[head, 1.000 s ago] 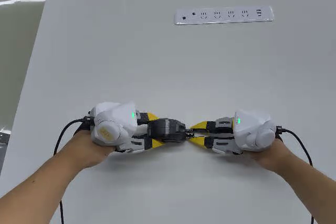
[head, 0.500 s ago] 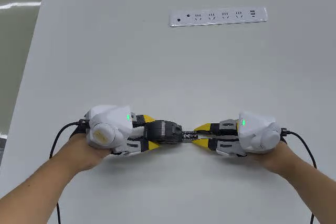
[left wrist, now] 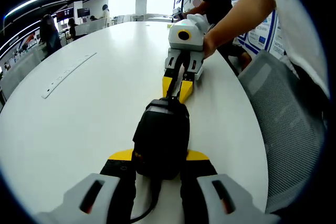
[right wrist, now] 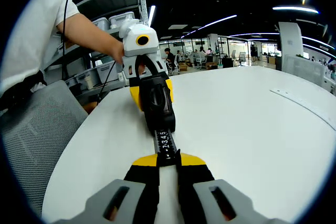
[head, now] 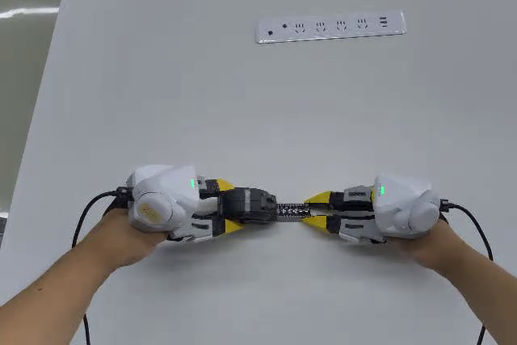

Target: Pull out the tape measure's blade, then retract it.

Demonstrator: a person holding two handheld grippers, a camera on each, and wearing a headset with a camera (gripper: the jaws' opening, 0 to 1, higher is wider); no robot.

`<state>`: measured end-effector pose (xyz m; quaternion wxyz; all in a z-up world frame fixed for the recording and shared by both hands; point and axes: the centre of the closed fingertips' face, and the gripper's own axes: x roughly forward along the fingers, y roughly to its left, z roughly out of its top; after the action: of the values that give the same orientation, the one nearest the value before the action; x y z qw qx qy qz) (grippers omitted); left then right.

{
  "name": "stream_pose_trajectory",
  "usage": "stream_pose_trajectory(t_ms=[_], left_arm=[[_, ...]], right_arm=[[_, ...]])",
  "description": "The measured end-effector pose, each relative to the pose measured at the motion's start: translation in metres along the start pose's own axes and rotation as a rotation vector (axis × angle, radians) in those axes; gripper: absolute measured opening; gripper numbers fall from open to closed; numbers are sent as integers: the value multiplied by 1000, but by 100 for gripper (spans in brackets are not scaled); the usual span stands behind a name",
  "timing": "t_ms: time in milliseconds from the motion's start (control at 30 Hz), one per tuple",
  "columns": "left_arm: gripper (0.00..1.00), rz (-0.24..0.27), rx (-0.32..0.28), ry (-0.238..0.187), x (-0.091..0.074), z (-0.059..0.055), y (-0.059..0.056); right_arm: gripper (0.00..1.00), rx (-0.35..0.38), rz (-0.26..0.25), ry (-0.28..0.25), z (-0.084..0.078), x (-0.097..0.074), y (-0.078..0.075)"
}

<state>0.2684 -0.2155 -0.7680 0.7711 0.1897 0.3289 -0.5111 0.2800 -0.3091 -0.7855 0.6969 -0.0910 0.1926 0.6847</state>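
Since L tool (head: 234, 206) grips black plastic tape-measure case (head: 255, 204) & R tool (head: 313, 210) pinches its numbered blade (head: 291, 211), pull runs straight tool-to-tool.

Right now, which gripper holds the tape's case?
The left gripper: its jaws clamp the black case, while the right gripper pinches the numbered blade.
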Motion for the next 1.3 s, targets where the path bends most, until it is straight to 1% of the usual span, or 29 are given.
stream_pose_trajectory(t_ms=[433,900,1300], left_arm=[[28,-2,1,5,0,0,0],[28,-3,0,7,1,0,-1],[28,-2,0,12,0,-1,-1]], right_arm=[[11,15,-8,0,-4,-13,-1],[10,35,-31,-1,-13,-38,-5],[10,45,-38,3,-20,-51,-8]])
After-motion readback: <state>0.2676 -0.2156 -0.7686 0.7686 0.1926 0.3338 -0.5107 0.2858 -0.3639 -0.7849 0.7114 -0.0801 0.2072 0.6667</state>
